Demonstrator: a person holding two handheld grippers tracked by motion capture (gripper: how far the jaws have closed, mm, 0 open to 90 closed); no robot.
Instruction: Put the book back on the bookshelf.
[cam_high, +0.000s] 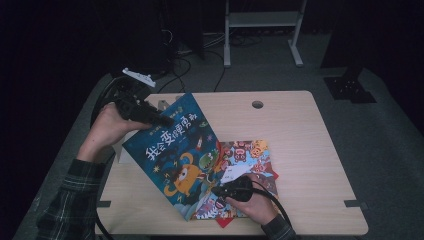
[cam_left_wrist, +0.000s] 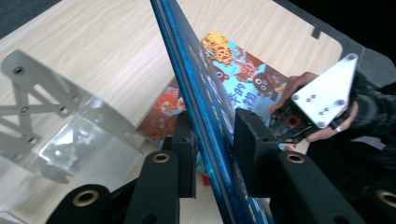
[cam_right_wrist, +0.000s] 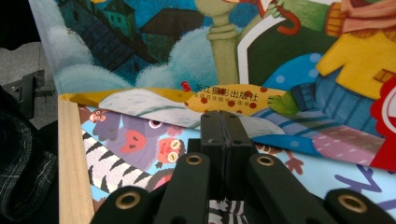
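High view: the left gripper (cam_high: 159, 119) is gripping the top edge of a blue book (cam_high: 172, 155), which is standing tilted on the table (cam_high: 300, 130), its cover with orange monster facing the camera. The left hand (cam_high: 107, 127) is wrapping the gripper's body near the table's far left corner. Under and to the right of the blue book, a stack of picture books (cam_high: 250, 160) is lying flat near the front edge. The right gripper (cam_high: 216, 191) is resting on that stack at the blue book's lower right edge, with the right hand (cam_high: 257, 205) behind it and a cable trailing off.

Left gripper view: the blue book (cam_left_wrist: 205, 116) is running edge-on between the two jaws, which are clamping it from both sides. A clear plastic stand (cam_left_wrist: 60, 135) is sitting on the table (cam_left_wrist: 107, 46) to the left. Beyond the book, the flat stack (cam_left_wrist: 243, 70) is lying on the wood, and the right hand (cam_left_wrist: 303, 112) is holding the other gripper with its grey plate on top.

Right gripper view: the right gripper (cam_right_wrist: 225, 128) has its jaws pressed together, with nothing visibly between them. They are lying over the top book of the stack (cam_right_wrist: 140, 140), pointing at the blue book's (cam_right_wrist: 154, 51) bottom edge. The table's edge (cam_right_wrist: 72, 163) is showing at the left.
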